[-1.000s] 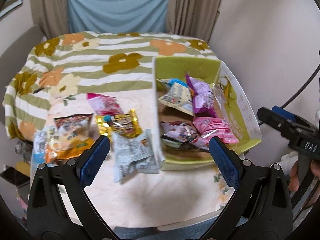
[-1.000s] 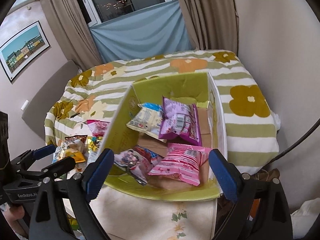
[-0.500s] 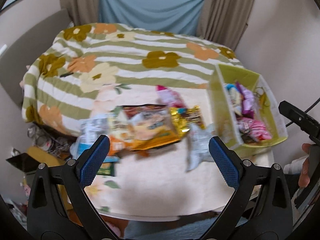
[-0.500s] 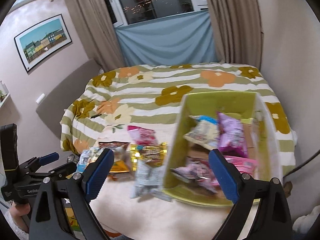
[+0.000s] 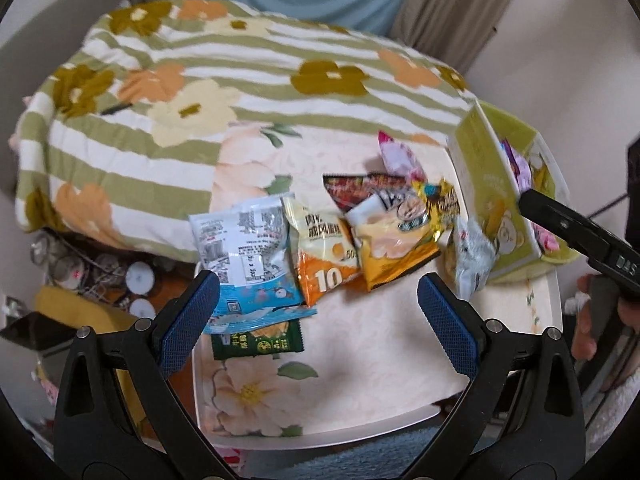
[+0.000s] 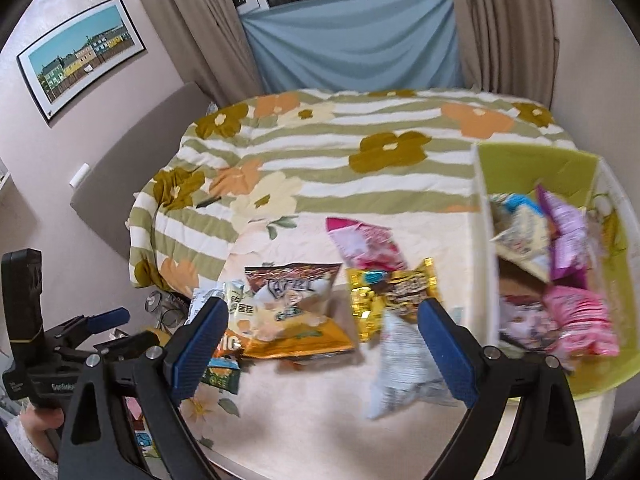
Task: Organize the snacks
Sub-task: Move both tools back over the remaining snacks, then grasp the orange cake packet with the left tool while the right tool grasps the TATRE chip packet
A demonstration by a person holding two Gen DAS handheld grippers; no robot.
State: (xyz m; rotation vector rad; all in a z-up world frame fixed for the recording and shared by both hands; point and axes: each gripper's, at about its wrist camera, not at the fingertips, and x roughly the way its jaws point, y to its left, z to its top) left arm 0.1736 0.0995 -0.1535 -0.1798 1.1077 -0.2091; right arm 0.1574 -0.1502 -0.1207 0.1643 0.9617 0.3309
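Floral cloth covers the tabletop (image 5: 360, 364), which stands against a bed with a green-striped flowered blanket (image 6: 360, 128), curtains and a blue sheet behind it.

Left gripper (image 5: 318, 314): its blue-padded fingers (image 5: 190, 320) stand wide apart with nothing between the pads, above the near part of the tabletop. Just beyond the left finger lies a white-and-blue packet (image 5: 246, 256), overlapping a dark green packet (image 5: 258, 342) under its near edge. To its right, overlapping one another in a row — a white-and-orange packet (image 5: 324, 248), a yellow-orange bag (image 5: 394, 244), a dark red-brown bag (image 5: 356, 192), a gold wrapper (image 5: 440, 204) and a silvery grey packet (image 5: 474, 256). A pink packet (image 5: 398, 156) lies farther back.

Right gripper (image 6: 320, 338): its fingers (image 6: 446, 344) are likewise spread wide and empty, over the same loose snacks; the silvery grey packet sits just inside the right finger in its view, blurred.

At the right end of the tabletop stands the green box (image 6: 532, 160), open-topped, already holding several snacks — a purple bag (image 6: 566, 232), a pink bag (image 6: 580, 320), a pale packet with blue (image 6: 520, 228) and another I cannot make out.

On the left wall hangs a framed picture (image 6: 78, 52) of coloured houses.
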